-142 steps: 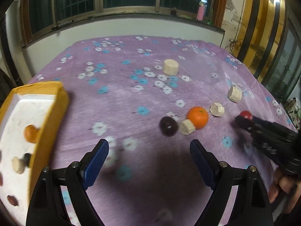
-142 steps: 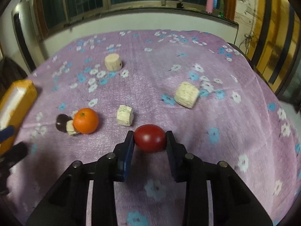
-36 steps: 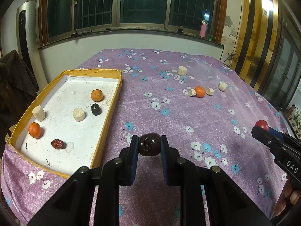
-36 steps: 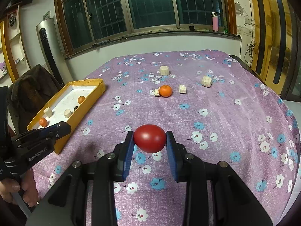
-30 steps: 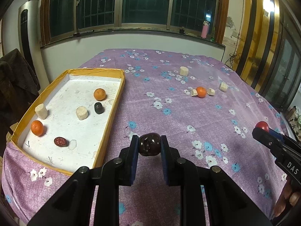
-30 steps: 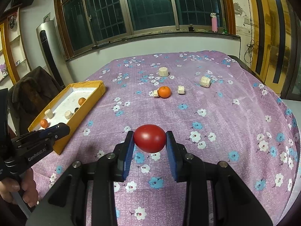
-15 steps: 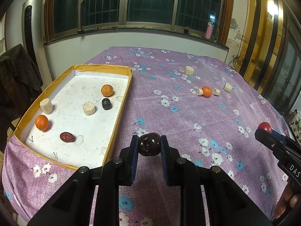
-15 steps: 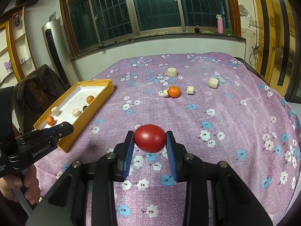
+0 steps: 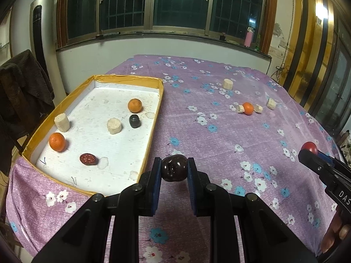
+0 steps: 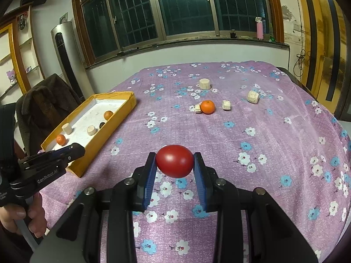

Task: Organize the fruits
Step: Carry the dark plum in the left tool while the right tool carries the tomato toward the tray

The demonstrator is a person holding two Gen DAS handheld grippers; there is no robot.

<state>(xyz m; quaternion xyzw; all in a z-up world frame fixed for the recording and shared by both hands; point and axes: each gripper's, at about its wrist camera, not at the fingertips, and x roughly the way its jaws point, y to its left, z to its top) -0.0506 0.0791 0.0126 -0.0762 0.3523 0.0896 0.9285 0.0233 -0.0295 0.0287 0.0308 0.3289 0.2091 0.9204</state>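
My left gripper (image 9: 174,168) is shut on a dark brown wrinkled fruit (image 9: 174,167), held in the air just right of the yellow-rimmed tray (image 9: 151,135). In the tray lie two oranges (image 9: 134,105), a black fruit (image 9: 134,121), a red date (image 9: 88,159) and two beige cylinders (image 9: 114,126). My right gripper (image 10: 174,161) is shut on a red tomato (image 10: 174,161) above the purple flowered cloth. The same tomato (image 9: 308,147) shows at the right edge of the left wrist view. An orange (image 10: 207,107) lies farther back on the cloth.
Beige chunks (image 10: 226,105) flank the far orange, and a beige cylinder (image 10: 205,83) stands behind it. A chair draped with a dark coat (image 10: 41,107) is beside the tray's left side. A hand (image 10: 19,217) grips the left tool's handle. Windows and a wall close the far end.
Since 4.7 s ago both grippers rose and drew back from the fruit cluster, the left one taking up the dark fruit. Over the last second the view has drifted slightly; grips unchanged.
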